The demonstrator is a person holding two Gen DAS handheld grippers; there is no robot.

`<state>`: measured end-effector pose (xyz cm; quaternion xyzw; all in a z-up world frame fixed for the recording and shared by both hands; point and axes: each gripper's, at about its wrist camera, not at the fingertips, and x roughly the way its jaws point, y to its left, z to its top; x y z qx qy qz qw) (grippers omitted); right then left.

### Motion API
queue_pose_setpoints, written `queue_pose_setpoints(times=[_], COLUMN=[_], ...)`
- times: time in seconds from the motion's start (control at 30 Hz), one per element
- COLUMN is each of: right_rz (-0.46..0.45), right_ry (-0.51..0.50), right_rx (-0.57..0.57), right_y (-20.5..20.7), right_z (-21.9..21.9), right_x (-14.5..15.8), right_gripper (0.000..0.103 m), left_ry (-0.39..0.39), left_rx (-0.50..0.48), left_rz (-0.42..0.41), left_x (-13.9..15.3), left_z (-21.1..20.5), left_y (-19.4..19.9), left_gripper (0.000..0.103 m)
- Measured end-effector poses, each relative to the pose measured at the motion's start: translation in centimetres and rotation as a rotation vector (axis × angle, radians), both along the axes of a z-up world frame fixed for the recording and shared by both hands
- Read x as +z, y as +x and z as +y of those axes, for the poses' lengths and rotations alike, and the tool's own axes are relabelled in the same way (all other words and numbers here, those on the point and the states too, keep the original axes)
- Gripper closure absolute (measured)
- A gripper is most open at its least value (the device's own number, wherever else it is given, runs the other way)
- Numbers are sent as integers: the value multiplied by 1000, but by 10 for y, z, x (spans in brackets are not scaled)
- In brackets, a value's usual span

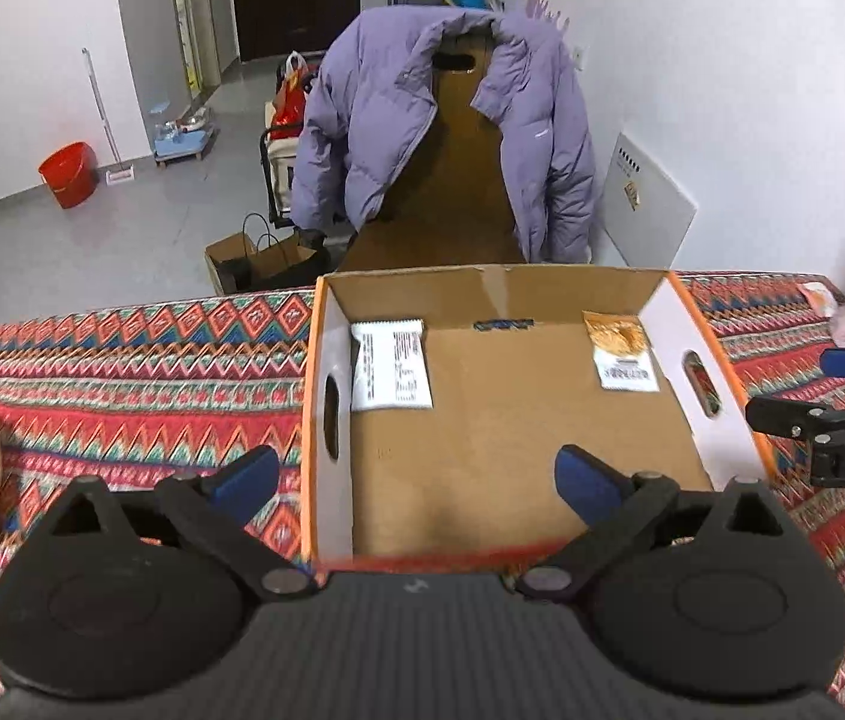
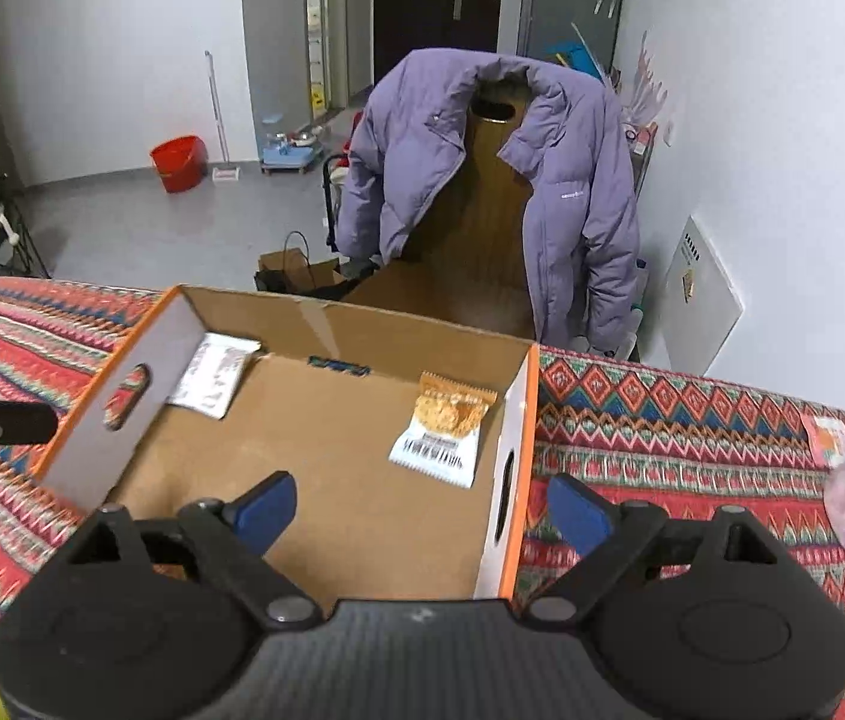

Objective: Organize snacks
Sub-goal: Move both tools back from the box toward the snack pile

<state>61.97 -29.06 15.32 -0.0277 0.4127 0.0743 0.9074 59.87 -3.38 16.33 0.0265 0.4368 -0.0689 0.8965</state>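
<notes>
Hovering above an open cardboard box (image 1: 506, 456), the left gripper (image 1: 416, 480) has its blue-tipped fingers (image 1: 245, 480) spread wide, with nothing between them but the brown floor of the box. That box sits on a bright zigzag-patterned cloth (image 1: 122, 372), its near wall just ahead of the fingertips and its white side walls each cut with an oval handle hole. Two snack packets lie inside, well beyond the fingertips: a white packet (image 1: 391, 365) in the far corner on the side of the left finger, lying against the side wall, and an orange-and-white packet (image 1: 623, 351) in the far corner on the side of the right finger (printed barcode end toward the camera). They are well apart from each other.

From the other camera, the right gripper (image 2: 419, 513) also stands wide open and empty, its left finger (image 2: 260, 510) over the box floor and its right finger over the cloth outside the box wall. The orange-and-white packet lies ahead and between the fingers. Part of the left gripper shows at the left edge.

Past the box, a purple puffer jacket (image 1: 362, 138) hangs over a tall brown board, and a red bucket (image 1: 68, 174) stands on the grey floor
</notes>
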Motion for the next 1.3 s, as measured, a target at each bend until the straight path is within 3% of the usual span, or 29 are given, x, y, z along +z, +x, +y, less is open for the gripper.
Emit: queue_pose_setpoints(times=[0.3, 0.6, 0.87, 1.1, 1.3], right_rz=[-128, -253, -420, -520, -546], right_ry=[60, 129, 144, 156, 186], right_rx=[30, 50, 73, 99, 51], right_y=[-106, -207, -316, -408, -464], right_z=[-2, -8, -2, 16, 26], right_x=[7, -2, -18, -52, -99], right_gripper=[9, 8, 3, 0, 0], left_ry=[-4, -38, -33, -138, -87], left_rx=[0, 1, 0, -11, -28], left_rz=[-100, -174, -380, -393, -390], left_x=[12, -2, -20, -61, -94], left_z=[2, 10, 21, 38, 45], left_y=[-105, -206, -308, -385, -433], left_gripper=[1, 0, 0, 0, 0])
